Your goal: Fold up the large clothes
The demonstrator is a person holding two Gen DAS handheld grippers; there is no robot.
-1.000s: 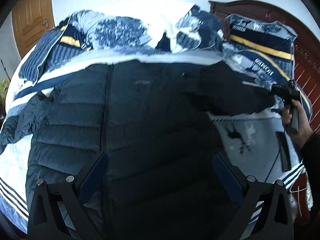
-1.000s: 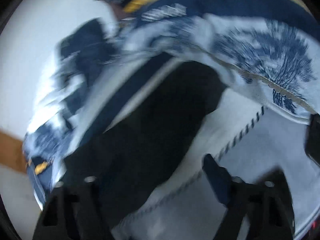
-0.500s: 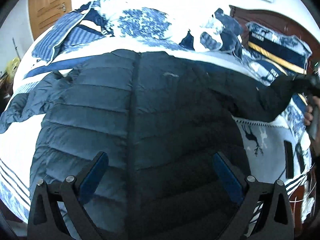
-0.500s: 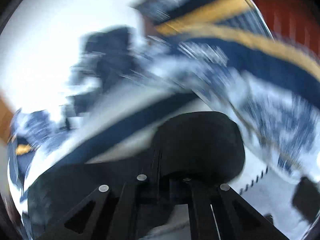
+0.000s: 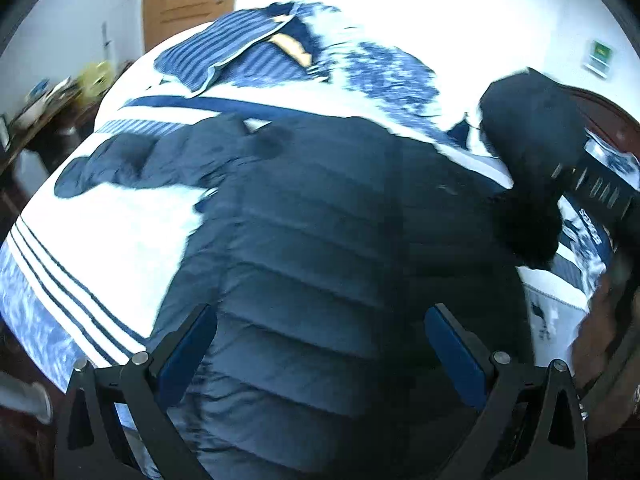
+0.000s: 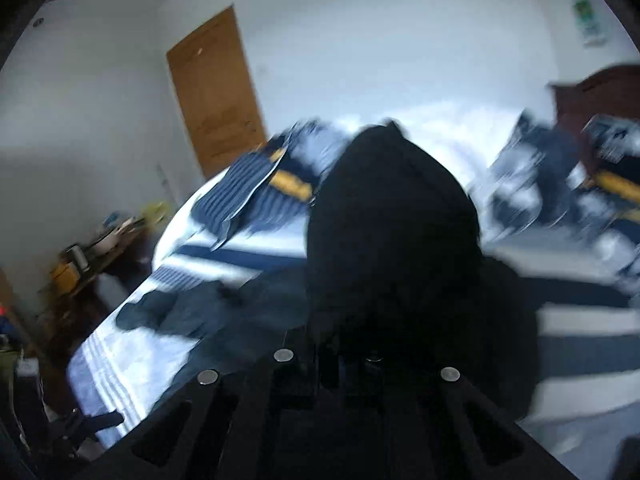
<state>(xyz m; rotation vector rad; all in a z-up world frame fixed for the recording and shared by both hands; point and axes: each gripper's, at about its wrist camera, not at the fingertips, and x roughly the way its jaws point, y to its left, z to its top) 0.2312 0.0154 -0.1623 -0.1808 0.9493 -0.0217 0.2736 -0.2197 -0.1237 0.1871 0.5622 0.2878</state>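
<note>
A dark navy quilted puffer jacket [image 5: 320, 264] lies spread flat on the bed. Its left sleeve [image 5: 120, 164] stretches out to the left. My left gripper [image 5: 320, 344] is open and empty, hovering just above the jacket's lower body. My right gripper [image 6: 348, 360] is shut on the jacket's right sleeve [image 6: 388, 216], which stands lifted above the bed and fills the middle of the right wrist view. In the left wrist view that raised sleeve [image 5: 528, 148] shows at the right, with the right gripper's body [image 5: 600, 192] behind it.
The bed [image 5: 100, 240] has a white and blue striped cover, with a striped pillow [image 5: 224, 56] and rumpled bedding at the far side. A dark wooden headboard [image 6: 600, 92] is at right. A cluttered side table [image 6: 92, 256] and a wooden door [image 6: 216, 92] are at left.
My right gripper closed on the right sleeve and lifted it up and inward over the jacket. My left gripper swung left over the jacket, still open.
</note>
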